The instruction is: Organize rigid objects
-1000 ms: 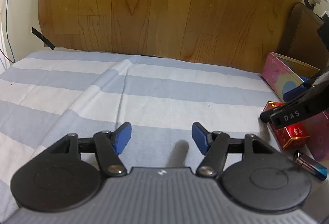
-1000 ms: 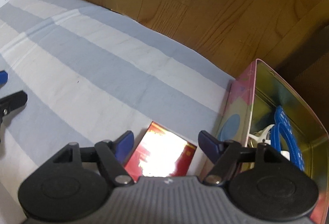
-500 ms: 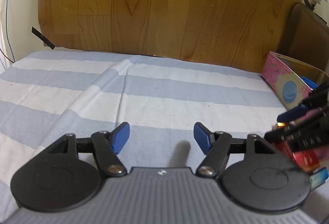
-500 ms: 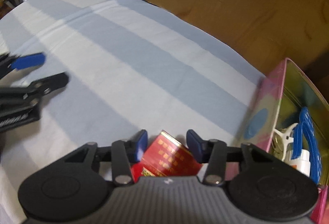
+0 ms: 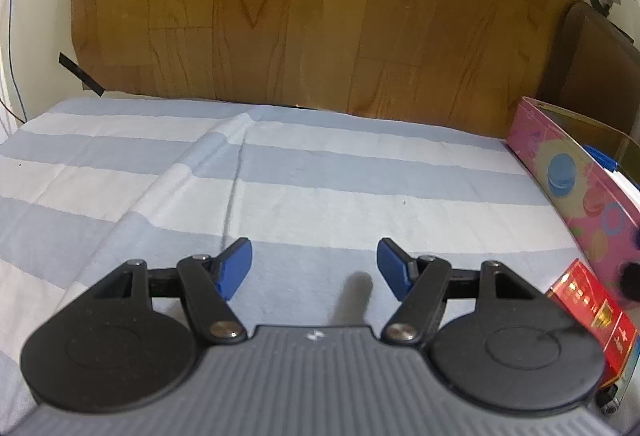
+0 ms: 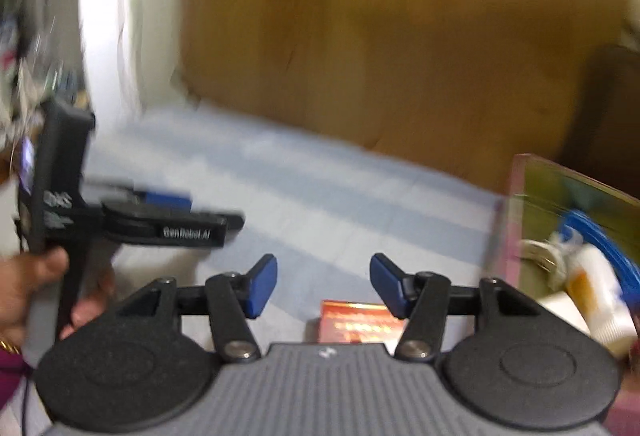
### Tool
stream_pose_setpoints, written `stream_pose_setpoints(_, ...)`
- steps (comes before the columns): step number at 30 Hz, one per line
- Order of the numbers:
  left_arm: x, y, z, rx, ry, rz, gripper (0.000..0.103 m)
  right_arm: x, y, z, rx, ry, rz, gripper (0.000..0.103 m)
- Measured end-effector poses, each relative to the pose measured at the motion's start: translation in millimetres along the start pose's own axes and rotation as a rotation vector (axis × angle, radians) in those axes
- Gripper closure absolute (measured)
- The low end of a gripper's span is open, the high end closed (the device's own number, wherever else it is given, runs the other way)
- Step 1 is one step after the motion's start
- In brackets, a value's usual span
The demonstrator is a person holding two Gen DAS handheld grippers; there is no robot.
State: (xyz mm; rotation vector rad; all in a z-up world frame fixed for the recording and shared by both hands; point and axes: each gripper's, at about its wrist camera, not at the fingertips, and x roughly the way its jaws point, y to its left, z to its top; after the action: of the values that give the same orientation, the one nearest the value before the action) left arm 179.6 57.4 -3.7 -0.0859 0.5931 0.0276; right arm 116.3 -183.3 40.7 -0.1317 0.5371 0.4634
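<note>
A striped cloth [image 5: 320,172] covers the bench, with a wooden panel [image 5: 312,8] standing behind it. A pink box [image 5: 576,188] sits at the right edge of the cloth; the right wrist view, though blurred, shows a blue item [image 6: 600,240] and white items [image 6: 588,276] inside it. A red box [image 5: 588,312] lies on the cloth just beside the pink box. The left gripper [image 5: 314,268] has its jaws released over bare cloth. The right gripper [image 6: 323,286] has its jaws opening, nothing between them, the red box just below.

My right claw [image 6: 323,286] let go of the red box [image 6: 358,322], is opening, and swung away fast.
</note>
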Motion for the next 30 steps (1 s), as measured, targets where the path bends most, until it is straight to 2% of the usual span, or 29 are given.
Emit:
stream_pose_setpoints(2,-1,-2,0,0.007,0.001,-0.001,0.032,-19,-9,-17,0.047,-0.061,-0.026,0.05)
stream_pose_setpoints(6,1,-4,-1,0.021,0.01,-0.012,0.032,-37,-13,-42,0.106,-0.09,-0.038,0.05)
stream_pose_setpoints(9,1,-6,-2,0.03,0.011,-0.012,0.032,-37,-9,-51,0.118,-0.06,-0.024,0.049)
stream_pose_setpoints(16,1,-8,-2,0.039,0.015,-0.003,0.031,-22,2,-49,0.085,-0.027,-0.073,0.045)
stream_pose_setpoints(22,0,-12,-3,0.066,0.009,0.001,0.031,-18,4,-61,0.101,-0.007,-0.1,0.045)
stream_pose_setpoints(26,1,-11,-2,0.069,0.009,-0.001,0.031,-10,1,-59,0.097,0.017,-0.106,0.033)
stream_pose_setpoints(30,1,-10,-2,0.07,0.01,-0.005,0.031,6,4,-54,0.092,0.064,-0.099,0.034)
